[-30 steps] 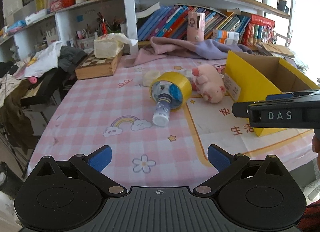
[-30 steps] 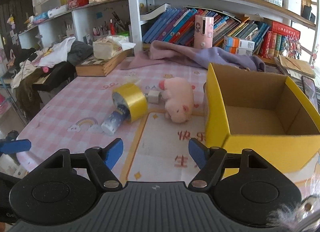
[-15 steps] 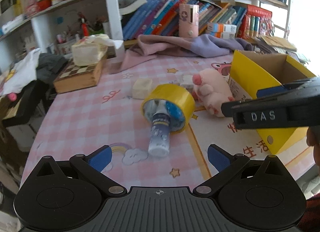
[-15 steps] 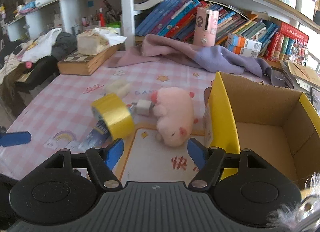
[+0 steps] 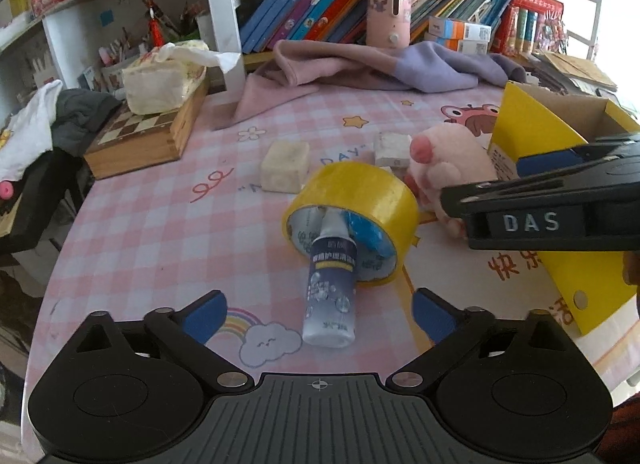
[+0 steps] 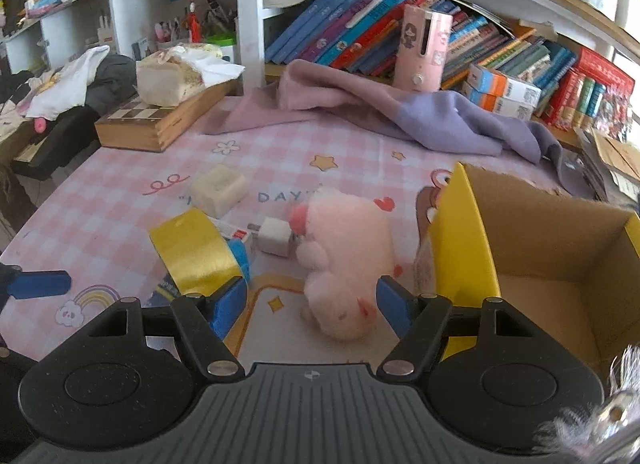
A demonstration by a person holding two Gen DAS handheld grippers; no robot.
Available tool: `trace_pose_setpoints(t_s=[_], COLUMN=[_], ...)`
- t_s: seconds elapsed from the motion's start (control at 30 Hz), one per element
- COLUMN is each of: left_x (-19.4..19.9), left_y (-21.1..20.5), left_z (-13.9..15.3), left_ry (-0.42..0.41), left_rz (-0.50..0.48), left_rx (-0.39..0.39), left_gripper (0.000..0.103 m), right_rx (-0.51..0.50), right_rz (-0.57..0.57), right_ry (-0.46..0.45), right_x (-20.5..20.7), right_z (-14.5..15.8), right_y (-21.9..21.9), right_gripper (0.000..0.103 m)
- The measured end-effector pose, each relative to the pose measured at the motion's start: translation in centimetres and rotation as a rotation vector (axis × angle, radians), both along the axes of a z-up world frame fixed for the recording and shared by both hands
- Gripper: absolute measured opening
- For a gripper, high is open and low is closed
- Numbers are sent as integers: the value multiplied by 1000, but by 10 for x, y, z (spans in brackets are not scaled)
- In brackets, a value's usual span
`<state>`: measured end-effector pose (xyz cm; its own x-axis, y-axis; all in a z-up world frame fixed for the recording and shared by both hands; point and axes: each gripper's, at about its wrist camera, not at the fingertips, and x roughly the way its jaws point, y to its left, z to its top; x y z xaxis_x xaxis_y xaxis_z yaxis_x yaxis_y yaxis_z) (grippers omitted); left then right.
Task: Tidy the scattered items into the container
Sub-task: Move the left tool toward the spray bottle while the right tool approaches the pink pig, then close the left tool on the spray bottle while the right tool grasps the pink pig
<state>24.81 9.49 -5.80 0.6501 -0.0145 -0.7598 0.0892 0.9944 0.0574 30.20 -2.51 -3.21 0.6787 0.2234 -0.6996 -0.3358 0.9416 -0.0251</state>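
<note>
The left gripper point(image 5: 320, 310) is wide apart, just closing a little, holding nothing, with the small bottle point(image 5: 330, 292) between its tips at 12 o'clock.

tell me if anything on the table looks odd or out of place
One thing stands out: the small bottle lies on its side with its top end poked through the hole of the yellow tape roll, which is tipped on its edge. The yellow box is empty, with the pink plush pig lying on the cloth beside it.
</note>
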Motion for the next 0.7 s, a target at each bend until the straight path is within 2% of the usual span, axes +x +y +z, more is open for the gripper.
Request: trace_pose_setpoints(t_s=[0.13, 0.3, 0.6, 0.7], left_x=[8, 15, 17, 19], left_y=[-2, -6, -6, -4], left_z=[-5, -10, -15, -18], left_ry=[20, 33, 52, 56], left_rz=[-29, -61, -78, -74], left_rx=[-7, -5, 6, 18], left_gripper=[97, 88, 83, 75], right_rx=[-64, -135, -124, -133], right_rz=[-29, -68, -148, -153], right_ry=[-12, -25, 34, 27], right_x=[12, 22, 43, 44], right_z=[-6, -18, -36, -39], right_y=[12, 24, 19, 22], right_gripper=[70, 73, 70, 72])
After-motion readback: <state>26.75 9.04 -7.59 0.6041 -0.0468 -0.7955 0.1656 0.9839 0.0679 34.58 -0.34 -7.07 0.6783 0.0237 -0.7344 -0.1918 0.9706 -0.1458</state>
